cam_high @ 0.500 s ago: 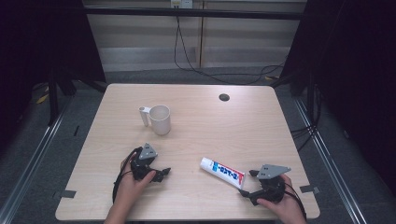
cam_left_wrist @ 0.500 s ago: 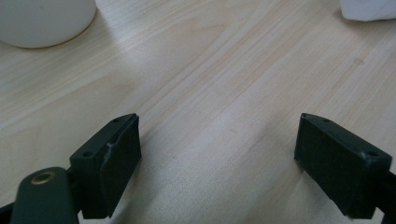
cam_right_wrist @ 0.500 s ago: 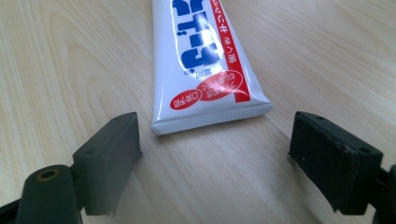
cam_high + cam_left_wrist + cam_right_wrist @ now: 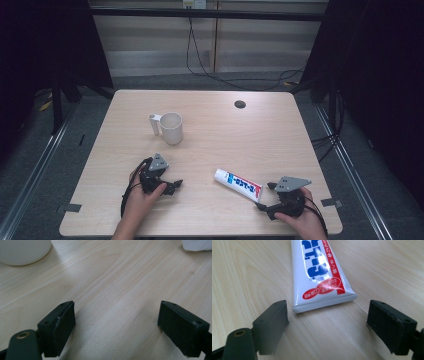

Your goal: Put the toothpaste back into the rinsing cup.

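Toothpaste tube [image 4: 238, 184] lying flat on bench [image 4: 215, 135] at five o'clock, crimped end just before right gripper [image 4: 265, 196] (wide open, empty). Left gripper [image 4: 173, 186] at seven o'clock, also wide open, empty.

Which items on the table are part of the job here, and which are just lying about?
In the job:
- white toothpaste tube with blue and red print, lying flat, its crimped end just ahead of the open right claw
- open left claw, over bare wood

Lying about:
- white ceramic mug with a handle, upright and untouched
- dark round grommet near the light wooden table's far edge
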Demonstrator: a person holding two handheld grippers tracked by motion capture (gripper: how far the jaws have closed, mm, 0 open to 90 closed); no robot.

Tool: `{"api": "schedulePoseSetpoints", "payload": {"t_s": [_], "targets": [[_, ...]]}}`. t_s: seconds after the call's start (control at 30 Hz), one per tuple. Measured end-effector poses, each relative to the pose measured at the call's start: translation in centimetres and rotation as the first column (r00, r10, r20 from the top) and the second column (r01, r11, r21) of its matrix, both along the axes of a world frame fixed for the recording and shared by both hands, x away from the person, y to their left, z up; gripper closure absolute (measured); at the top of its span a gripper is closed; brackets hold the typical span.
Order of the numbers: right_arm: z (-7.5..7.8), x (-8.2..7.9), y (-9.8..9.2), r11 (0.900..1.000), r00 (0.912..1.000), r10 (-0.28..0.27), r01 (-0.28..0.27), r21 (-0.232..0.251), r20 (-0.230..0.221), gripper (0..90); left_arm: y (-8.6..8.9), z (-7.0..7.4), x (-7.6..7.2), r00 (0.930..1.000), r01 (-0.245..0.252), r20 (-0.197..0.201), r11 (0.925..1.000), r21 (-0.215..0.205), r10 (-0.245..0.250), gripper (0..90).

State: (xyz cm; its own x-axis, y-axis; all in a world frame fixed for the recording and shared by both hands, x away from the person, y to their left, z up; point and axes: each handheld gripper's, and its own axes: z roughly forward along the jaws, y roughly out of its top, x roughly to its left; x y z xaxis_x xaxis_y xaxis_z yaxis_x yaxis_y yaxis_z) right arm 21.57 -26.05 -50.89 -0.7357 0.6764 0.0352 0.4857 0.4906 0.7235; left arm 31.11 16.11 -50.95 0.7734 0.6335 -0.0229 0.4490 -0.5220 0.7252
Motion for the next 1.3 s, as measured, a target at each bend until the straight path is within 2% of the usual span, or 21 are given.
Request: {"api": "schedulePoseSetpoints", "payload": {"t_s": [0.07, 0.17, 0.23, 0.27, 0.3, 0.43, 0.47, 0.5, 0.57, 0.6, 0.67, 0.77, 0.8, 0.97, 1.03, 1.2, 1.27, 1.3], "targets": [[0.2, 0.1, 0.1, 1.000, 0.9999, 0.008, -0.008, -0.008, -0.012, 17.9, 0.0, 0.0, 0.0, 1.0000, -0.001, 0.000, 1.0000, -0.001, 0.001, 14.5], [0.5, 0.4, 0.2, 0.999, 0.9990, 0.023, -0.022, 0.036, -0.037, 20.7, 0.0, 0.0, 0.0, 1.0000, 0.000, 0.000, 1.0000, 0.000, 0.000, 14.5], [0.7, 0.5, 0.3, 1.000, 0.9990, 0.020, -0.019, 0.022, -0.040, 20.7, 0.0, 0.0, 0.0, 1.0000, -0.001, 0.000, 1.0000, 0.000, 0.001, 14.5], [1.1, 0.7, 0.6, 0.999, 0.9992, 0.030, -0.031, -0.043, -0.029, 20.9, 0.0, 0.0, 0.0, 1.0000, -0.001, 0.000, 1.0000, 0.000, 0.001, 14.5], [1.3, 0.8, 0.8, 0.998, 0.9988, 0.034, -0.036, -0.057, -0.036, 21.0, 0.0, 0.0, 0.0, 1.0000, -0.001, 0.000, 1.0000, 0.000, 0.001, 14.5], [1.7, 1.5, 1.5, 0.995, 0.9968, 0.064, -0.068, -0.075, -0.048, 21.5, 0.0, 0.0, 0.0, 1.0000, -0.001, 0.000, 1.0000, 0.000, 0.001, 14.5], [1.7, 1.5, 1.5, 0.995, 0.9968, 0.064, -0.068, -0.075, -0.048, 21.5, 0.0, 0.0, 0.0, 1.0000, -0.001, 0.000, 1.0000, -0.001, 0.001, 14.5], [2.0, 1.9, 1.8, 0.994, 0.9957, 0.061, -0.067, -0.087, -0.070, 22.1, 0.0, 0.0, 0.0, 1.0000, 0.000, 0.000, 1.0000, 0.000, 0.000, 14.5], [2.2, 2.0, 2.0, 0.994, 0.9948, 0.057, -0.064, -0.085, -0.085, 22.2, 0.0, 0.0, 0.0, 1.0000, -0.001, 0.000, 1.0000, -0.001, 0.001, 14.5], [2.5, 2.2, 2.2, 0.992, 0.9931, 0.073, -0.082, -0.095, -0.092, 22.7, 0.0, 0.0, 0.0, 1.0000, -0.001, 0.000, 1.0000, -0.001, 0.001, 14.6], [2.9, 2.4, 2.5, 0.990, 0.9926, 0.079, -0.089, -0.112, -0.092, 23.6, 0.0, 0.0, 0.0, 1.0000, 0.000, 0.000, 1.0000, 0.000, 0.000, 14.5], [3.2, 2.7, 2.7, 0.989, 0.9911, 0.083, -0.095, -0.114, -0.103, 23.6, 0.0, 0.0, 0.0, 1.0000, -0.001, 0.000, 1.0000, -0.001, 0.001, 14.5], [3.2, 2.9, 3.0, 0.984, 0.9894, 0.102, -0.116, -0.133, -0.103, 24.5, 0.0, 0.0, 0.0, 1.0000, 0.000, 0.000, 1.0000, -0.001, 0.000, 14.6], [3.0, 3.2, 3.8, 0.977, 0.9832, 0.108, -0.133, -0.169, -0.147, 25.0, 0.0, 0.0, 0.0, 1.0000, -0.001, 0.000, 1.0000, -0.001, 0.001, 14.7], [3.0, 3.3, 4.1, 0.972, 0.9824, 0.111, -0.139, -0.188, -0.150, 24.9, 0.0, 0.0, 0.0, 1.0000, 0.000, 0.005, 1.0000, -0.001, 0.000, 14.8], [3.3, 3.8, 4.6, 0.968, 0.9791, 0.110, -0.145, -0.205, -0.171, 26.1, 0.0, 0.0, 0.0, 1.0000, 0.001, 0.006, 1.0000, 0.001, -0.001, 14.9], [3.5, 4.1, 4.8, 0.963, 0.9762, 0.113, -0.154, -0.222, -0.185, 26.5, 0.0, 0.0, 0.0, 1.0000, -0.001, 0.005, 1.0000, -0.001, 0.001, 14.9], [3.5, 4.4, 5.0, 0.954, 0.9739, 0.122, -0.168, -0.247, -0.192, 26.5, 0.0, 0.0, 0.0, 1.0000, -0.001, 0.005, 1.0000, -0.002, 0.001, 14.9]]}}
